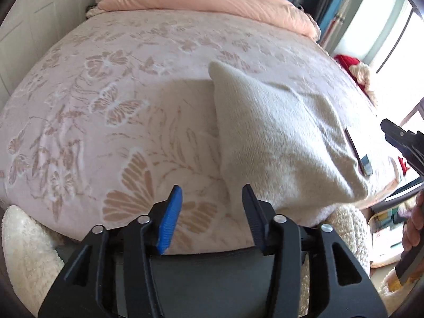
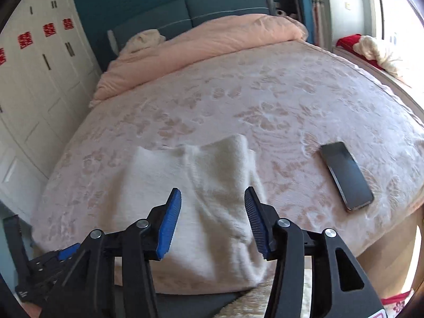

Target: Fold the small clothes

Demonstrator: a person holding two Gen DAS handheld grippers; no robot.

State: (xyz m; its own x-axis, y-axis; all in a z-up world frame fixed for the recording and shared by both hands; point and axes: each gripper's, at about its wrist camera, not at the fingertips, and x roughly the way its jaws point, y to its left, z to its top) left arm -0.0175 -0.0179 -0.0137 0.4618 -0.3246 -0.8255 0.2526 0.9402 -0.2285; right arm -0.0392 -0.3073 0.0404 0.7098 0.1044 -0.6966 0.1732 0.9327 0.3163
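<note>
One bed [image 1: 111,84] fills both views, covered by a pale pink spread with tan butterfly and flower print. At its far end lies a peach duvet [image 1: 212,2], bunched along the headboard [image 2: 185,10], which is blue-grey against a teal wall. White wardrobe [image 2: 39,74] doors stand beside the bed, with red paper cut-outs stuck on them.

The cream knit garment [image 1: 278,137] lies on the spread near the front edge of the bed, partly folded, a doubled layer on top and one corner pointing toward the duvet. In the right wrist view the same garment [image 2: 201,198] runs from mid-spread down to the front edge, and its lower hem hangs just over it. It looks soft and blurred in places.

A dark phone [image 2: 347,175] lies face up on the spread, beside the garment but apart from it. Red and cream things [image 2: 365,47] sit on a ledge by the bright window; what they are I cannot tell. A fluffy cream rug [image 1: 23,251] shows below the bed edge.

The left gripper [image 1: 212,206] hovers above the front edge of the bed, just beside the garment's near corner, jaws about half apart, nothing between them. The right gripper [image 2: 213,212] hangs over the garment's near part, jaws also part open, pads clear of the cloth and gripping nothing. A hand [image 1: 413,225] on the right gripper's handle shows at the edge of the left view.
</note>
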